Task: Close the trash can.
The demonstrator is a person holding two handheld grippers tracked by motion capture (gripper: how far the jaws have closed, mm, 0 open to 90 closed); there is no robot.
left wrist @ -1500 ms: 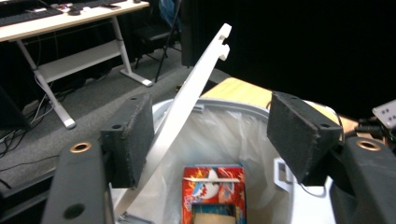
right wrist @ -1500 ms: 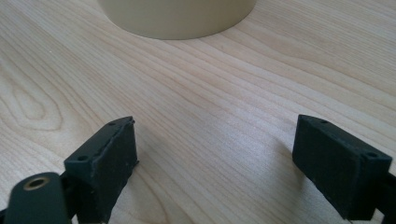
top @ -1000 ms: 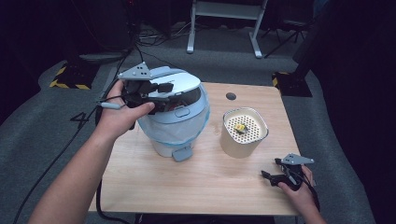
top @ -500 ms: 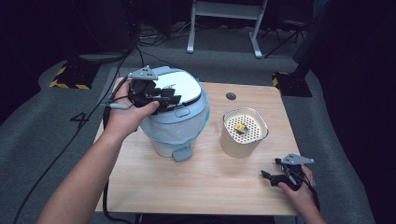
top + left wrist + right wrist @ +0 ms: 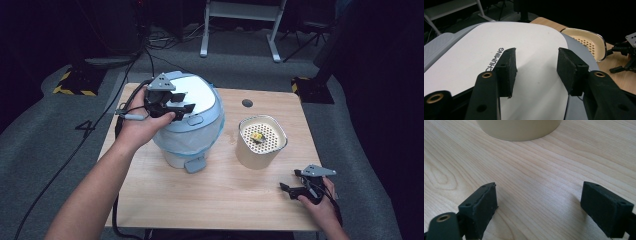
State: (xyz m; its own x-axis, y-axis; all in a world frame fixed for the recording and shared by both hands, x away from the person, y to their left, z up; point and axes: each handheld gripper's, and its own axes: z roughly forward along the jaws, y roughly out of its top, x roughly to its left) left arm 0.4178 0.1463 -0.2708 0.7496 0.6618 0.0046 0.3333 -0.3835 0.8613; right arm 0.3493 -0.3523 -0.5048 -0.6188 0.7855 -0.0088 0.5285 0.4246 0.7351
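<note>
A round white and pale blue rice cooker [image 5: 192, 122] stands on the left half of the wooden table [image 5: 225, 192], its lid down. My left gripper [image 5: 184, 107] hovers over the left of the white lid [image 5: 524, 55], jaws open with nothing between them. A cream perforated pot [image 5: 261, 141] with a small yellow item inside stands to the cooker's right; its rim [image 5: 586, 42] also appears past the lid. My right gripper [image 5: 291, 187] rests low at the table's front right corner, open and empty, its jaws [image 5: 539, 207] pointing at the pot's base [image 5: 519, 128].
A dark round hole [image 5: 247, 103] sits in the tabletop behind the pot. The cooker's latch tab [image 5: 195, 164] juts toward the front. Cables [image 5: 127, 107] trail off the table's left side. A white metal frame [image 5: 240, 20] stands on the grey floor beyond.
My left gripper has slid left and slightly back across the cooker's lid. The right gripper has stayed still.
</note>
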